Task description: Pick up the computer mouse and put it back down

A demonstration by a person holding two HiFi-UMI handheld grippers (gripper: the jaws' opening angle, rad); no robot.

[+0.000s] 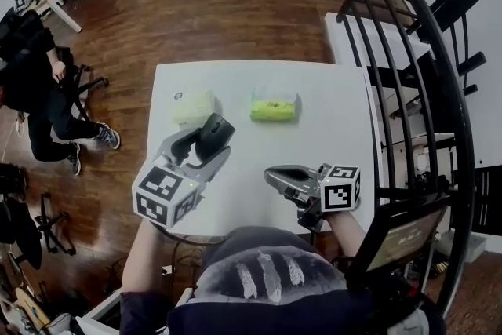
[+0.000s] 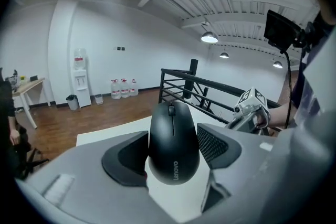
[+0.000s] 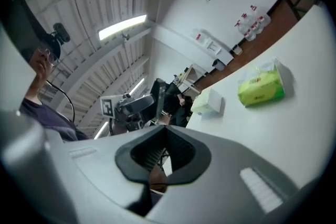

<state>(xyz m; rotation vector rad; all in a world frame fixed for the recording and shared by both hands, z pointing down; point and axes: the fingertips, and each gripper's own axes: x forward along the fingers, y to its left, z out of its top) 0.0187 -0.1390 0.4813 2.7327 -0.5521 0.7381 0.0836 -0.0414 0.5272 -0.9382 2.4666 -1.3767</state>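
A black computer mouse [image 1: 215, 134] [image 2: 174, 140] sits between the two pads of my left gripper [image 1: 207, 143] [image 2: 173, 152], which is shut on its sides. The mouse hangs over the near left part of the white table [image 1: 329, 129] [image 2: 105, 134], pointing away from me. My right gripper [image 1: 272, 173] [image 3: 166, 134] hovers over the table's near right part, turned on its side, with its pads together and nothing in them. In the right gripper view the left gripper [image 3: 131, 105] shows at the left, carrying the mouse [image 3: 157, 96].
A pale tissue box [image 1: 193, 105] [image 3: 209, 102] and a green tissue pack [image 1: 274, 106] [image 3: 261, 89] lie on the table's far half. A black metal railing [image 1: 423, 67] runs along the right. A person [image 1: 35, 86] sits at the far left.
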